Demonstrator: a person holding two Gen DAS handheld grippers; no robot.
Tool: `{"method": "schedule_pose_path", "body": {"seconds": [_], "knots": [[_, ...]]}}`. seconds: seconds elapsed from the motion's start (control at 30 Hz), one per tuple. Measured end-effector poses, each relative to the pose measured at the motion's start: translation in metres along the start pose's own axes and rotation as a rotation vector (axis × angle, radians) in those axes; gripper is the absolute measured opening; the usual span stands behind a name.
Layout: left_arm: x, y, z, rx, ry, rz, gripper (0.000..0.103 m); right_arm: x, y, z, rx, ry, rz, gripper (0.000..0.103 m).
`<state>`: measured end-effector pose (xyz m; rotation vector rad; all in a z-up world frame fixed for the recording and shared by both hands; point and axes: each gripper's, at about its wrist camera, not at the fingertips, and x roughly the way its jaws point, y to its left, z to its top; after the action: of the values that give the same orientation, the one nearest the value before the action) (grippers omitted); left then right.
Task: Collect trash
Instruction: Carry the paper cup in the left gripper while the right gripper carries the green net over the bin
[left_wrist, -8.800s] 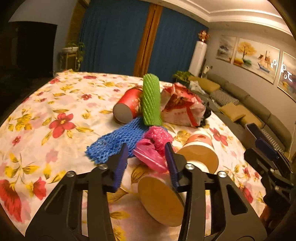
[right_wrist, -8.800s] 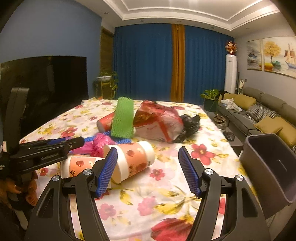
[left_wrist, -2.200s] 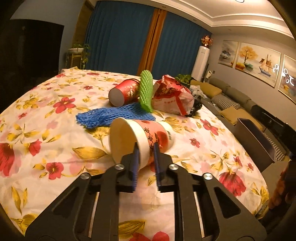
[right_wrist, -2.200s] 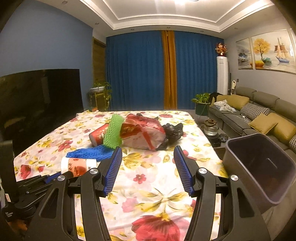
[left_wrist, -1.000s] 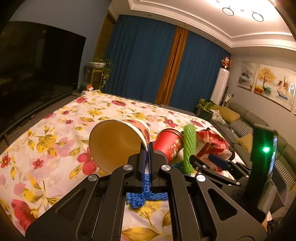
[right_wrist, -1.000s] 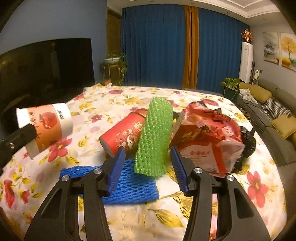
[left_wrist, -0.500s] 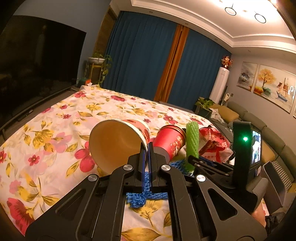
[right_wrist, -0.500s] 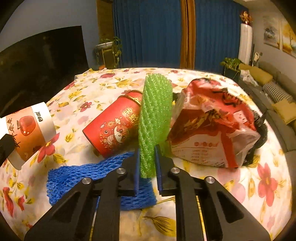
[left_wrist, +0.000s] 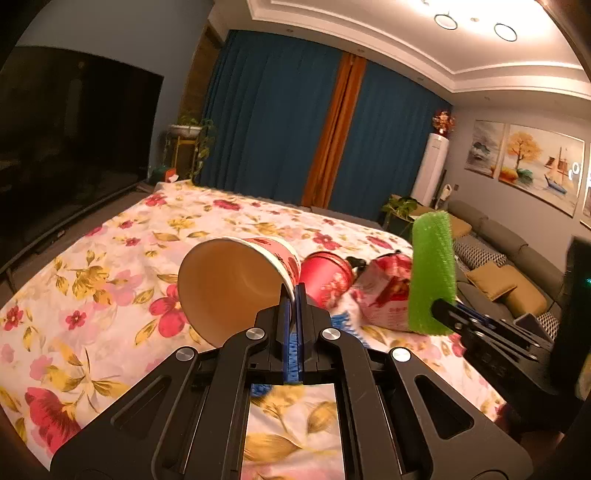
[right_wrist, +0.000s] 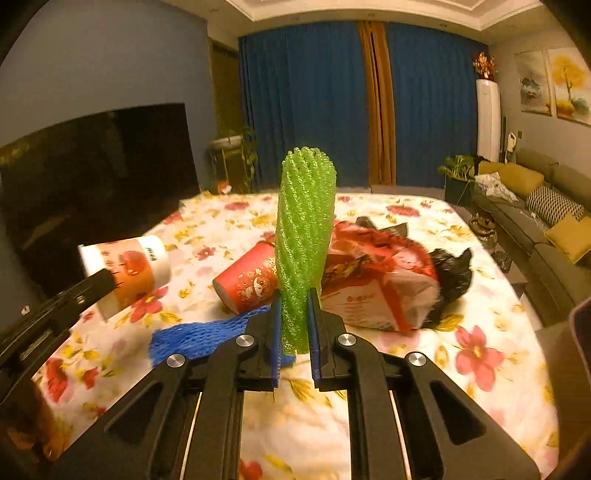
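My left gripper (left_wrist: 293, 291) is shut on the rim of a paper cup (left_wrist: 229, 280) with red print, held above the flowered tablecloth (left_wrist: 92, 280); the same cup (right_wrist: 129, 269) shows at the left of the right wrist view. My right gripper (right_wrist: 293, 306) is shut on a green foam net sleeve (right_wrist: 304, 229), lifted upright off the table; that sleeve (left_wrist: 432, 273) also shows in the left wrist view. On the table lie a red cup (right_wrist: 247, 280), a blue foam net (right_wrist: 207, 336), a red-and-white bag (right_wrist: 376, 284) and a black bag (right_wrist: 452, 273).
A grey bin's rim (right_wrist: 580, 325) sits at the right edge beyond the table. A sofa (right_wrist: 550, 221) with cushions runs along the right wall. A dark screen (right_wrist: 96, 177) stands at the left, blue curtains at the back.
My right gripper closed on the green sleeve and lifted it off the table. The left gripper still holds the cup in about the same place.
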<state>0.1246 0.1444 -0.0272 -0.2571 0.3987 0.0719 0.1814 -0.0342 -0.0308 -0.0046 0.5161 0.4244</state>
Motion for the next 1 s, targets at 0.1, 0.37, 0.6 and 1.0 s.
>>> {"method": "schedule_pose_path", "body": {"seconds": [0.1,0.37,0.6,1.0], "knots": [[-0.009,-0.013,-0.001,0.017,-0.009,-0.017,0.002,-0.027,-0.008,-0.005,0.009,-0.032,0.003,0.013],[-0.026,-0.065,-0.01,0.085,-0.013,-0.099,0.002,-0.083,-0.036,-0.022,0.021,-0.087,-0.037,0.013],[-0.027,-0.127,-0.023,0.152,0.012,-0.205,0.002,-0.123,-0.075,-0.034,0.045,-0.121,-0.115,0.013],[-0.021,-0.24,-0.039,0.274,0.027,-0.384,0.002,-0.177,-0.156,-0.048,0.125,-0.175,-0.283,0.013]]}}
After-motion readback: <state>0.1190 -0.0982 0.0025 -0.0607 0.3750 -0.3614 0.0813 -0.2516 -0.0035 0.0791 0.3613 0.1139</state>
